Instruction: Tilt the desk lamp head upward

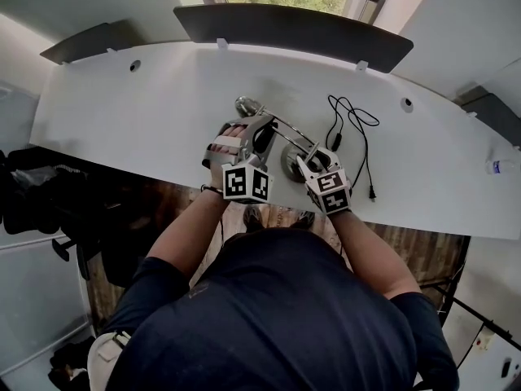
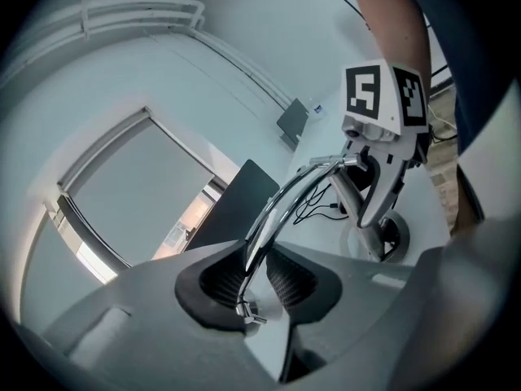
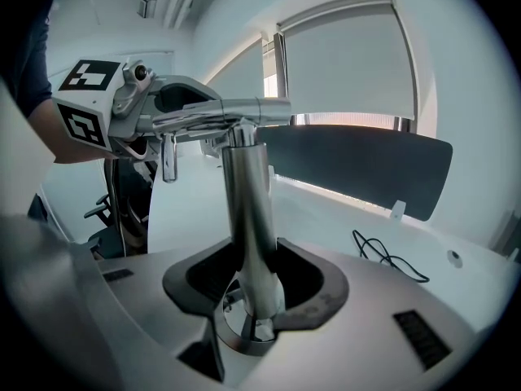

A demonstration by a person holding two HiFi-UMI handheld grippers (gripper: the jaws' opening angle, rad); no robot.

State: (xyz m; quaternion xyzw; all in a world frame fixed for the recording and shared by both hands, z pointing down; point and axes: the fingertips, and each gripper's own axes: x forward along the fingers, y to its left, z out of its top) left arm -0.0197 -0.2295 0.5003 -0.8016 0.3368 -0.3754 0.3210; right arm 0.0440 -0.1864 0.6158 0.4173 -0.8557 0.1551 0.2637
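Note:
A chrome desk lamp stands on the white desk (image 1: 122, 112), with its head (image 1: 247, 104) at the far end of a thin arm (image 1: 289, 129) and its round base (image 1: 291, 163) near the front edge. My left gripper (image 1: 256, 133) straddles the arm. In the left gripper view the arm (image 2: 281, 206) runs between the ribbed pads (image 2: 221, 279) with a gap on each side, so this gripper (image 2: 256, 279) is open. My right gripper (image 1: 313, 163) is shut on the upright lamp post (image 3: 248, 218), whose sides the pads (image 3: 305, 279) touch just above the base.
A black cable (image 1: 354, 129) with a plug lies on the desk right of the lamp. A dark screen panel (image 1: 293, 27) runs along the desk's far edge under a window. A small bottle (image 1: 501, 167) sits at the far right. The person stands at the front edge.

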